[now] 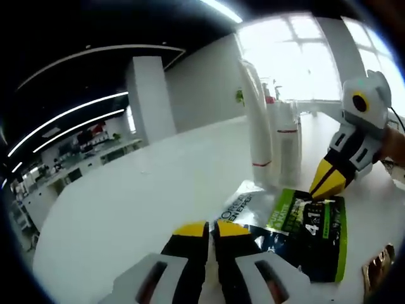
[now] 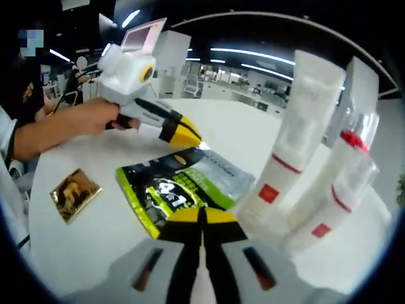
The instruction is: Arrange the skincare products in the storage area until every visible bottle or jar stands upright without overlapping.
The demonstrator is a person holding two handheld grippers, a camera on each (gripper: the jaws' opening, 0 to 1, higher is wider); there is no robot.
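Where the left gripper (image 1: 210,229) rises from the bottom of the left gripper view, its yellow-tipped jaws stand pressed together with nothing between them, low over the white table (image 1: 139,190). Just past the tips lies a flat green-and-black sachet (image 1: 310,234), overlapping a second, silvery sachet (image 1: 237,202) beneath it. The right gripper (image 1: 327,180) comes in from the right of that view, its jaws closed to a point that touches or nearly touches the green sachet's far edge; which, I cannot tell. Behind the sachets a tall white tube (image 1: 256,120) with a red band stands upright, a clear-capped bottle (image 1: 289,142) just beside it.

From the right gripper view, the right gripper's own jaws (image 2: 204,216) sit closed and empty, right at the near edge of the green sachet (image 2: 171,193). A small gold foil packet (image 2: 74,193) lies apart, toward the table's near edge. The tall white tube (image 2: 294,136) and two clear-capped bottles (image 2: 335,190) with red trim stand together, close beside the sachets. Farther off, a hand (image 2: 95,117) holds the left gripper (image 2: 183,133), its tips shut above the silvery sachet (image 2: 221,168).
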